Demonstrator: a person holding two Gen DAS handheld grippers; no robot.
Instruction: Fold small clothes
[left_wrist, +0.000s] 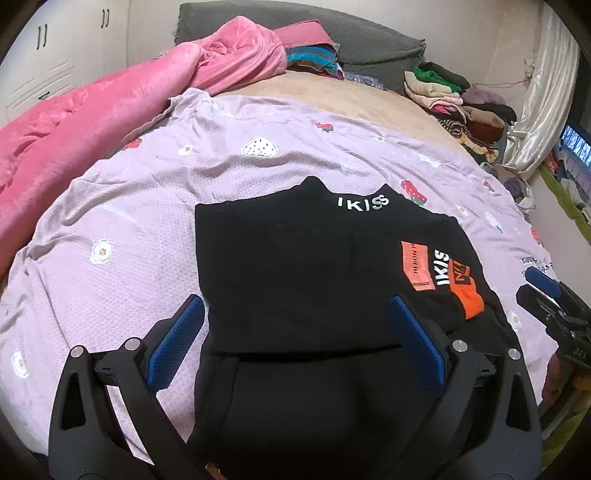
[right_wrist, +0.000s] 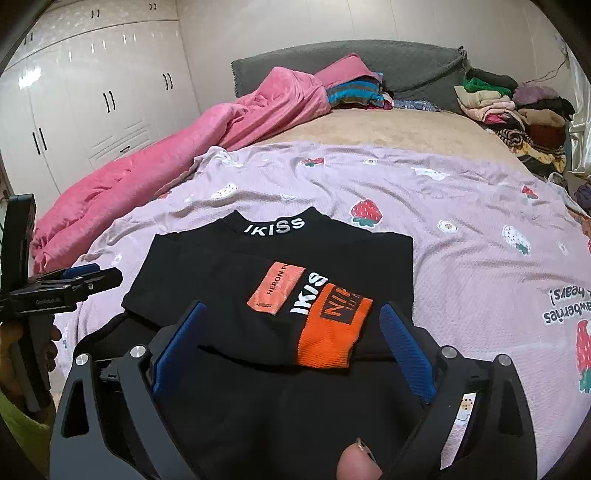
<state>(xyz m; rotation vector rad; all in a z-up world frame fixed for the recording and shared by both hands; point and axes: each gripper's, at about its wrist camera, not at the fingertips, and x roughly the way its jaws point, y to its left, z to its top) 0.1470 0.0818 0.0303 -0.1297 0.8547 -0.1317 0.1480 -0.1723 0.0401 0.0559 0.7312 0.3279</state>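
A black top (left_wrist: 295, 251) lies flat on the lilac sheet (left_wrist: 110, 221), collar lettering "IKISS" (left_wrist: 364, 202) at the far end. A sleeve with an orange cuff (right_wrist: 332, 339) is folded across its front, beside an orange patch (right_wrist: 277, 291). My left gripper (left_wrist: 295, 301) hovers open above the top's left half, with its blue pads apart and clear of the cloth. My right gripper (right_wrist: 292, 307) hovers open over the cuff, and nothing is pinched between its pads. Each gripper also shows in the other's view: the right gripper (left_wrist: 546, 295) and the left gripper (right_wrist: 81, 278).
A pink quilt (left_wrist: 92, 110) is bunched along the bed's left side. Stacked folded clothes (left_wrist: 454, 99) sit at the far right by a grey headboard cushion (left_wrist: 351, 37). White wardrobes (right_wrist: 92, 92) stand to the left. A person's fingertip (right_wrist: 358, 465) shows at the bottom edge.
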